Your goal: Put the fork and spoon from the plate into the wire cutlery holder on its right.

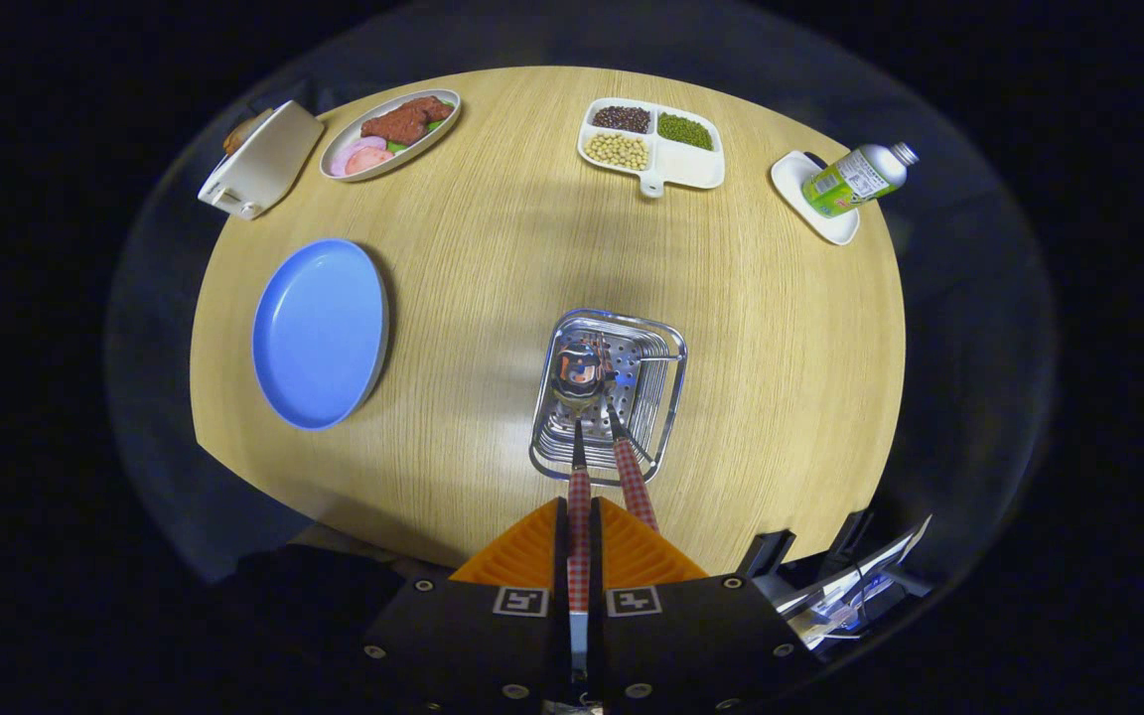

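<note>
My gripper [580,508] is shut on the red-checked handle of the spoon [578,382], and I look straight down from above. The spoon's shiny bowl hangs inside the wire cutlery holder [669,389], just beyond my fingertips. The fork [632,482], with the same checked handle, stands in the holder and leans out over its near rim, right beside the spoon. The blue plate [319,333] lies to the left of the holder with nothing on it.
Along the wooden table's [493,248] far side stand a white box [259,159], an oval plate of food [390,132], a divided dish of beans [651,144] and a bottle [855,179] lying on a small white dish [825,214]. Dark equipment [850,581] sits off the table's near right edge.
</note>
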A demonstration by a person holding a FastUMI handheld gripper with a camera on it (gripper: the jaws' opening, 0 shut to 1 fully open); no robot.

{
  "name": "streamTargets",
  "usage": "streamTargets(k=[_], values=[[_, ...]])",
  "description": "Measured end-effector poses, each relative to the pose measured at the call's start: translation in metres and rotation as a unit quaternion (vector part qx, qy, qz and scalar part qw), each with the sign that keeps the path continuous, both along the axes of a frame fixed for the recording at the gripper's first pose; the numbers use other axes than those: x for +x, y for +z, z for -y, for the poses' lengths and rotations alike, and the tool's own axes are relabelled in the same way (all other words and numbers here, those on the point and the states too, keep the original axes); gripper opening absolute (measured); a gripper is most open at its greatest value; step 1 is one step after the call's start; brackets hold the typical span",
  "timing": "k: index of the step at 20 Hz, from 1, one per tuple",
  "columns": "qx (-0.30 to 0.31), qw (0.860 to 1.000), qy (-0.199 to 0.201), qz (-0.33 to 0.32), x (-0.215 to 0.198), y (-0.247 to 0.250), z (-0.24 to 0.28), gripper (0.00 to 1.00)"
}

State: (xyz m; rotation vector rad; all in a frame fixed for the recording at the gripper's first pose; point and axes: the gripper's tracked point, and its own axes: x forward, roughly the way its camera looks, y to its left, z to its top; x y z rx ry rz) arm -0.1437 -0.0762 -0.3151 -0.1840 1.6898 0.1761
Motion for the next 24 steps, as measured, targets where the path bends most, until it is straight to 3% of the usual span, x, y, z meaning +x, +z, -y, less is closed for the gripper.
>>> streamTargets(k=[8,12,18,21,24], values=[[0.020,0.997,-0.060,0.032,0.019,0.001,-0.001,0.13],[0.029,0.989,-0.081,0.121,0.045,0.015,0.001,0.16],[0.034,0.960,-0.110,0.255,0.082,0.061,0.006,0.51],[0.043,0.934,-0.119,0.334,0.107,0.092,0.008,0.77],[0.053,0.900,-0.115,0.417,0.127,0.134,0.009,0.86]])
